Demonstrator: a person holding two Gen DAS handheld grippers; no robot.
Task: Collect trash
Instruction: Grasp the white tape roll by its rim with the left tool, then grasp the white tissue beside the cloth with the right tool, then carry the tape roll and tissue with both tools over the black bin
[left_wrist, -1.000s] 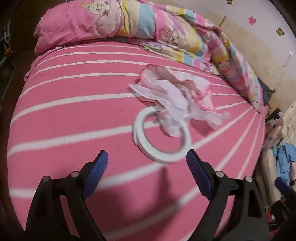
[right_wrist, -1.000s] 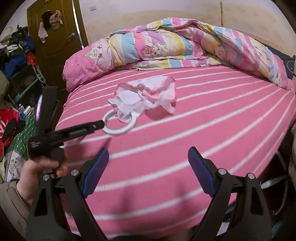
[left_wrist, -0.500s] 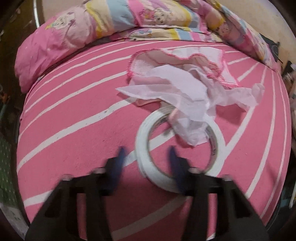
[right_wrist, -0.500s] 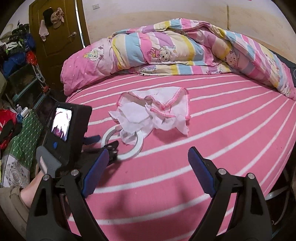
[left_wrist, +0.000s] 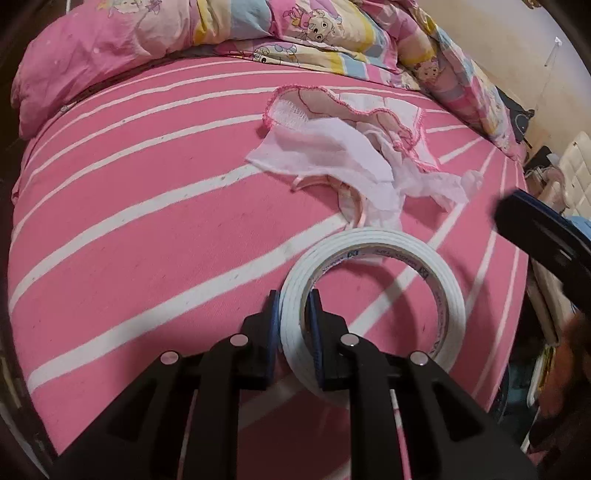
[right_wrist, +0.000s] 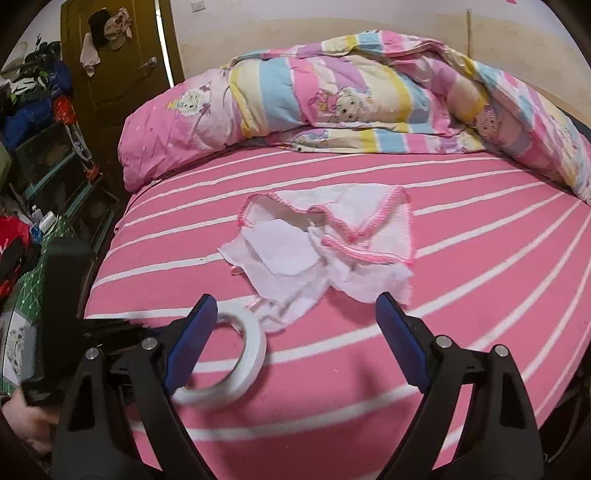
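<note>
Near bed (left_wrist: 110, 229) front edge, tape roll (left_wrist: 369, 302) is being clamped by closing left gripper (left_wrist: 293, 325); lift needed next, right gripper (right_wrist: 295, 343) held wide, empty.

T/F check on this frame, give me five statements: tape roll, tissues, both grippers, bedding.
1. The left gripper has its fingers on either side of the tape roll's wall. True; they are closing on it.
2. The right gripper grips the tissues. False: its fingers are wide open with nothing between them.
3. The tissues lie partly on a pink-edged cloth. True.
4. The tape roll sits on the quilt. False: it is over the striped sheet, near the bed's front edge.
5. The quilt is spread flat across the bed. False: it is bunched along the far side.
</note>
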